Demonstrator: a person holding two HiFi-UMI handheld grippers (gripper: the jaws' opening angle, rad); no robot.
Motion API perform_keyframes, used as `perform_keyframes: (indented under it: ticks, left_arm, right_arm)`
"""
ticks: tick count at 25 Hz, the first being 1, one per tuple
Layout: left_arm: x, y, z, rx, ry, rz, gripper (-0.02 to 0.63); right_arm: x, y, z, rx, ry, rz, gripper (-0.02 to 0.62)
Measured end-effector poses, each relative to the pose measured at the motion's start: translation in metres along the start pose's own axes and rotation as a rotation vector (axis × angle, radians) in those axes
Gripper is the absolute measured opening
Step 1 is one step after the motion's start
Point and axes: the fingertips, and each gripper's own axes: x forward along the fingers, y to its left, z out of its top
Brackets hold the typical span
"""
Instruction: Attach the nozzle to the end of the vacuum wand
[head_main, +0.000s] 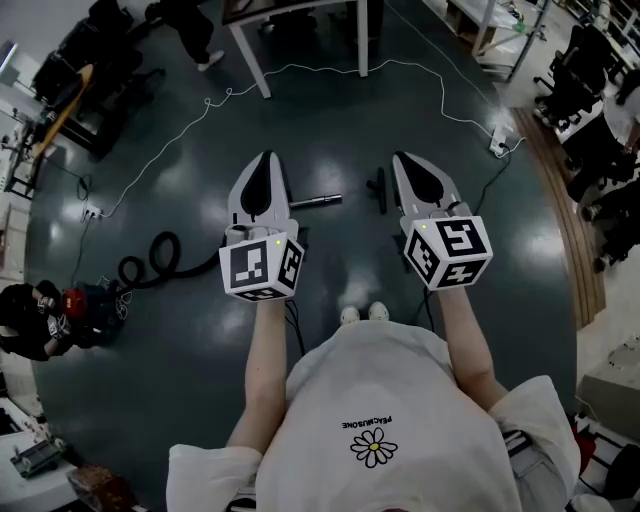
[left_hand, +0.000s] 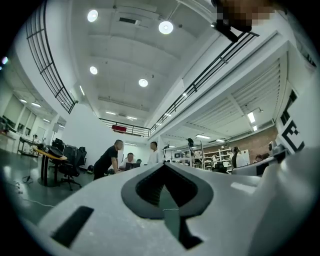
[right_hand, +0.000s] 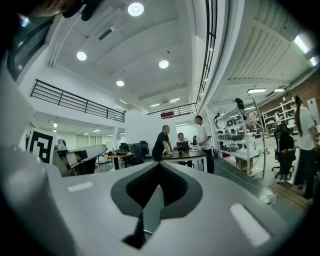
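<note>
My left hand-held gripper (head_main: 265, 160) and right hand-held gripper (head_main: 403, 160) are both shut and empty. Going down like that, I'd likely just shove the vacuum wand (head_main: 315, 201) or nozzle (head_main: 378, 190) away.

Round white ceiling lamps (left_hand: 166, 27) are glaring brightly in both gripper views. The glossy dark grey floor (head_main: 200, 180) in the head view is looking dim, carrying pale reflections. Fisheye lenses are bending the black balcony railing (left_hand: 47, 65) and blackening corners; the white left gripper (left_hand: 162, 167) is blurring close up.
</note>
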Motion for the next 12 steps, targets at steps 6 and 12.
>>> perform_keyframes:
  ticks: [6, 12]
  left_arm:
    - [0.006, -0.009, -0.010, 0.000, 0.018, -0.003, -0.002]
    - [0.005, -0.004, -0.022, 0.003, 0.042, 0.030, -0.003]
  right_arm:
    - [-0.002, -0.018, -0.004, 0.041, 0.000, 0.017, 0.005]
    - [-0.004, -0.037, -0.014, 0.077, 0.002, 0.043, 0.005]
